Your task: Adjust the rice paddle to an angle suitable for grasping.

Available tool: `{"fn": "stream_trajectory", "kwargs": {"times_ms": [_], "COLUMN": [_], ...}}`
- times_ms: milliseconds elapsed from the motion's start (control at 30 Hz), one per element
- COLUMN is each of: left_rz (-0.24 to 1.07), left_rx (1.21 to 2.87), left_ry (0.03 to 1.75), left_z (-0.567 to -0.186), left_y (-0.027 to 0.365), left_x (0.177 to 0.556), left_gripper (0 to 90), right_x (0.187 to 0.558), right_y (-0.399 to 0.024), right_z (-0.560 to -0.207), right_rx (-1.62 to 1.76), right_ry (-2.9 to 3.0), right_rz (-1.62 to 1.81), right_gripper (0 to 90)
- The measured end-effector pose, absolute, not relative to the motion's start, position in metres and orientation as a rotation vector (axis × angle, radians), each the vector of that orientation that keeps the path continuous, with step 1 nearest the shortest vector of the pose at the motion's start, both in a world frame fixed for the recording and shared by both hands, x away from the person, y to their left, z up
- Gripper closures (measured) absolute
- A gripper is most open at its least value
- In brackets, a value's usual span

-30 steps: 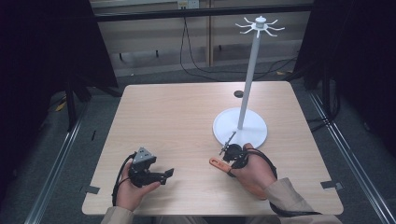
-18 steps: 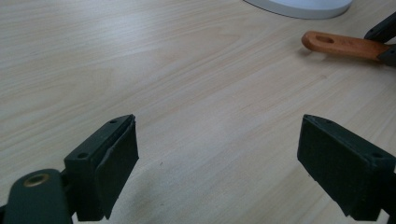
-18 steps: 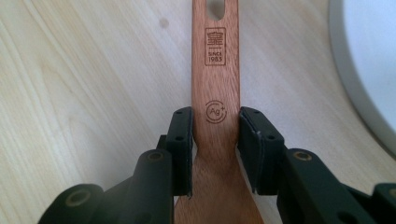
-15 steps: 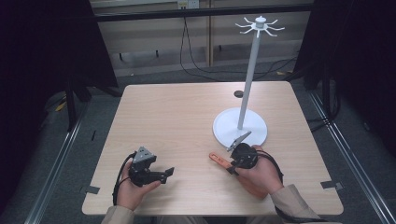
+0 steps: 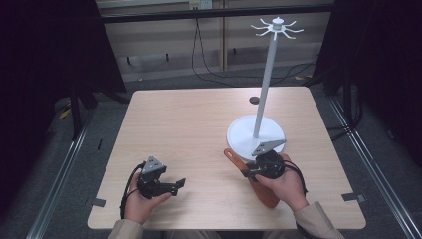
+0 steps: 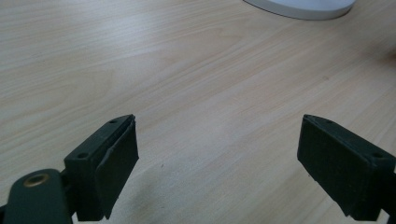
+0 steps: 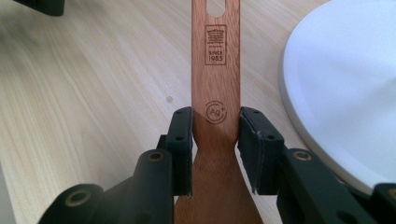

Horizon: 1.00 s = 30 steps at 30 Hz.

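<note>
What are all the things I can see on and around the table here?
wooden spatula: one, reddish brown, on the table's near right part, beside the stand's base, handle clamped in the right claw
hanging stand: one, white, tall pole with hooks on top and a round base, right half of table
small round thing: one, dark, far side of the table behind the stand; too small to tell what it is
table: one, light wood
cables: several, black, on the floor behind the table
left claw: one, black, open, near left
right claw: one, black, shut on the spatula

Even overhead light on the table (image 5: 199, 129), dark surroundings, soft shadows, sharp close-ups
</note>
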State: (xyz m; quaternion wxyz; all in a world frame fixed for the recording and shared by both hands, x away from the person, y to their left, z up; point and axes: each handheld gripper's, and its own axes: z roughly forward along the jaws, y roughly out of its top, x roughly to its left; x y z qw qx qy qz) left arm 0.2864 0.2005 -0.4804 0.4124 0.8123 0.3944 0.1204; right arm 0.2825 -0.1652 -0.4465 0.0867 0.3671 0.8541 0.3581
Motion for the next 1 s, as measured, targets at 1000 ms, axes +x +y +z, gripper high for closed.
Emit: {"fn": "stream_trajectory", "kwargs": {"times_ms": [1000], "left_rz": [0.32], "left_rx": [2.026], "left_ry": [1.001], "left_z": [-0.48], "left_y": [0.199], "left_x": [0.288], "left_gripper": [12.5], "right_x": [0.266], "right_y": [-0.195], "right_z": [-0.438], "right_rx": [1.102], "right_ry": [2.2], "right_rz": [1.466], "right_gripper": [67.0]}}
